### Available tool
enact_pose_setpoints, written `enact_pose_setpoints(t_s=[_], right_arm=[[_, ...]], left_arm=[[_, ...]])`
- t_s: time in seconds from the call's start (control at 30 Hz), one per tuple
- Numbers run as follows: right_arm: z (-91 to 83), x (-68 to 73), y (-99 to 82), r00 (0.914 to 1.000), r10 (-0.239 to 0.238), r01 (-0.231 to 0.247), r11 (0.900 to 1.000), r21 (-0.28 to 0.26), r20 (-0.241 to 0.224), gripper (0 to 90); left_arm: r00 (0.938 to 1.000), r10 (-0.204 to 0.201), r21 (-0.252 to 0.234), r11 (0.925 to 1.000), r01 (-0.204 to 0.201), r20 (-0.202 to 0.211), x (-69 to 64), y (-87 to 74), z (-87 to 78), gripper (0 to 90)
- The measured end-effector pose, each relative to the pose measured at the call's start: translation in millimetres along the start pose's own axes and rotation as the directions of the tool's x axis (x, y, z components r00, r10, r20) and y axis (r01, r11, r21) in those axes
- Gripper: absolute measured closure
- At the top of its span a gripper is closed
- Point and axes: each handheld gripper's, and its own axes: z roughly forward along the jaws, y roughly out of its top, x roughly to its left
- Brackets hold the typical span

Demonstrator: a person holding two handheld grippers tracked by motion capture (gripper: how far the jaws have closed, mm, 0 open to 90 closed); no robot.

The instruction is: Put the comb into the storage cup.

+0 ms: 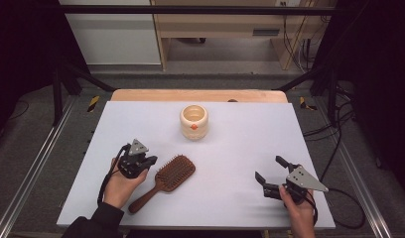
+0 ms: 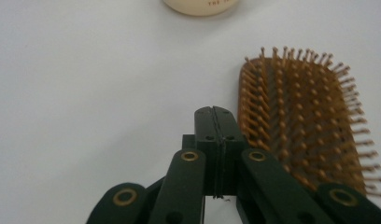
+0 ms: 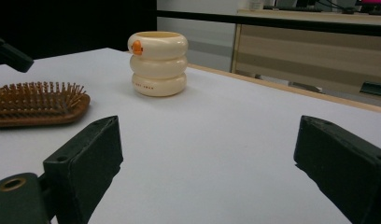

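Left claw (image 1: 150,162) sits with its jaws pressed flat together and nothing between them, resting low over the bench (image 1: 240,148) just beside the bristled head of the hairbrush (image 1: 163,182). In the left gripper view the shut tips (image 2: 215,122) lie right at the near-left edge of the brush head (image 2: 300,121), close enough that I cannot tell whether they touch the outer bristles. That closed, low posture looks like a nudge or a lining-up beside the brush and not a grasp, since the jaws would have to part before they could take the head or the handle.

Right claw (image 1: 271,173) is spread wide and holds nothing. It rests near the bench's right front corner, well apart from the brush, and points across toward it; in its own view the two jaws frame bare bench, with the brush (image 3: 39,105) off to the left and the cream ringed cup (image 3: 158,63) standing upright beyond. It seems parked there, open and ready to receive or steady something.

The hairbrush lies bristles up on the bench, its head toward the centre and its wooden handle angled back toward the person's left hand (image 1: 122,186). The cup (image 1: 194,122) stands farther back, well apart from both claws, its mouth open upward, a likely place for the brush to go.
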Motion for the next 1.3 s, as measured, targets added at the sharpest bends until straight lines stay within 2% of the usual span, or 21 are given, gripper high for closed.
enact_pose_setpoints(t_s=[0.17, 0.27, 0.37, 0.4, 0.5, 0.53, 0.63, 0.7, 0.8, 0.93, 1.3], right_arm=[[1.1, 0.5, 0.2, 1.0, -0.006, 0.006, 1.0, 0.004, -0.001, 7.9], [1.2, 0.3, 0.3, 1.0, -0.003, 0.003, 1.0, 0.003, 0.002, 7.9], [1.4, 0.2, 0.4, 1.0, -0.004, 0.004, 1.0, 0.003, 0.002, 8.0], [1.4, 0.2, 0.4, 1.0, -0.004, 0.004, 1.0, 0.003, 0.002, 8.0], [1.5, 0.2, 0.7, 1.0, -0.005, 0.005, 1.0, 0.002, 0.001, 7.9], [1.3, 0.5, 0.6, 1.0, -0.007, 0.007, 1.0, 0.005, 0.002, 7.8], [0.9, 0.9, 0.8, 1.0, -0.006, 0.006, 1.0, 0.004, 0.003, 7.6], [1.2, 0.7, 0.7, 1.0, -0.006, 0.006, 1.0, 0.005, 0.003, 7.6], [1.3, 0.6, 0.5, 0.9999, -0.012, 0.012, 0.9999, 0.004, 0.002, 7.6], [1.2, 1.1, 0.7, 1.0, -0.009, 0.009, 0.9999, 0.005, 0.0, 7.6], [1.5, 1.0, 0.6, 1.0, -0.006, 0.006, 1.0, 0.007, 0.001, 7.5]], left_arm=[[0.9998, 0.014, -0.003, 0.9999, -0.014, -0.011, -6.0, -9.7, -15.2, 81.9], [0.9993, 0.026, -0.012, 0.9996, -0.026, -0.027, -11.1, -12.7, -23.6, 72.5], [0.9989, 0.027, -0.022, 0.9994, -0.028, -0.038, -14.5, -14.1, -29.1, 58.6], [0.9989, 0.026, -0.03, 0.9992, -0.027, -0.039, -16.0, -14.8, -31.7, 58.6], [0.9985, 0.023, -0.037, 0.999, -0.025, -0.051, -20.0, -16.1, -37.5, 44.9], [0.9983, 0.024, -0.034, 0.9991, -0.026, -0.053, -20.9, -16.4, -38.7, 35.9], [0.9994, 0.009, -0.015, 0.9998, -0.009, -0.035, -23.4, -17.5, -38.9, 24.8], [0.9998, 0.002, 0.027, 0.9996, -0.001, -0.021, -26.5, -18.2, -36.3, 16.4], [0.9998, 0.01, 0.049, 0.9988, -0.009, -0.018, -28.9, -18.4, -34.5, 12.8], [0.9992, 0.041, 0.108, 0.9933, -0.04, -0.005, -33.9, -19.6, -28.5, 9.2], [0.9986, 0.042, 0.168, 0.9847, -0.047, 0.03, -34.6, -22.3, -22.4, 8.7]])
